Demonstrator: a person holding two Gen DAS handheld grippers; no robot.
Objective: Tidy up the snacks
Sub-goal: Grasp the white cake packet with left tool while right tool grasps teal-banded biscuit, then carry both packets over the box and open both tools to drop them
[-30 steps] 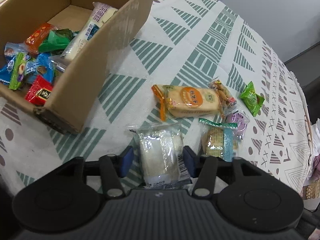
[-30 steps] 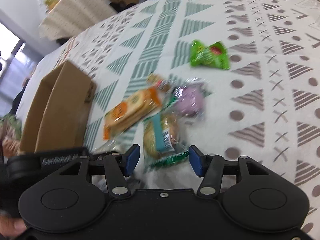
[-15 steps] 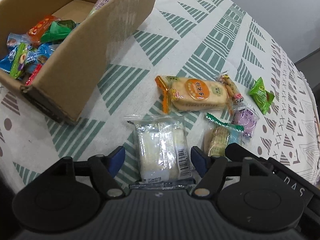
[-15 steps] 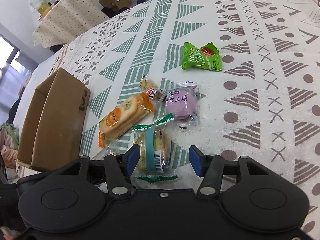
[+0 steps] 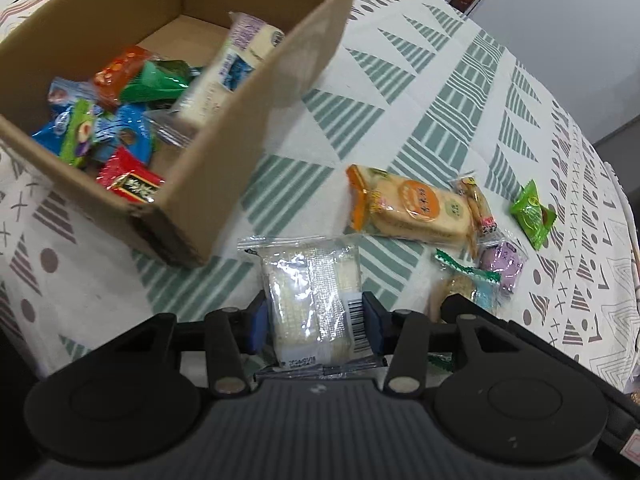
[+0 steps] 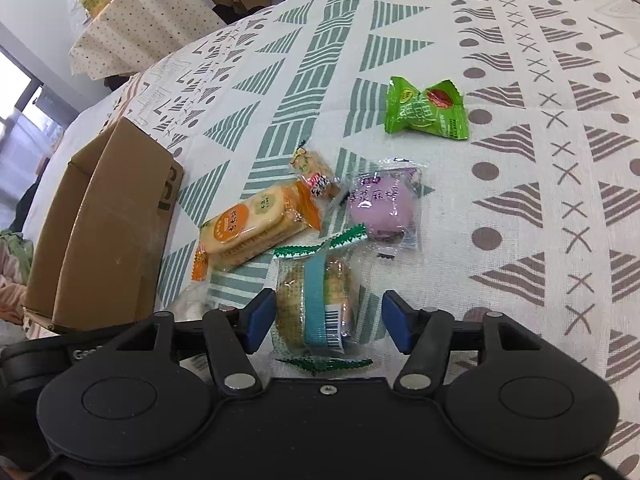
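Observation:
My left gripper (image 5: 314, 322) is shut on a clear pack of white wafers (image 5: 314, 300), lifted a little above the cloth. The cardboard box (image 5: 256, 120) with several snacks inside stands to its upper left. My right gripper (image 6: 326, 320) is open, its pads either side of a cookie pack with a teal band (image 6: 314, 300) that lies on the cloth. An orange cracker pack (image 6: 252, 228), a small peanut pack (image 6: 314, 174), a purple mochi pack (image 6: 382, 206) and a green candy pack (image 6: 426, 108) lie beyond it.
The table wears a white cloth with green triangles (image 5: 420, 92). The box also shows at the left in the right wrist view (image 6: 104, 232). Another cloth-covered table (image 6: 140, 20) stands far behind. The right gripper's body (image 5: 500, 328) shows beside my left one.
My left gripper has closed on the wafer pack and raised it, so the box interior shows more. My right gripper has moved down around the teal-band cookie pack.

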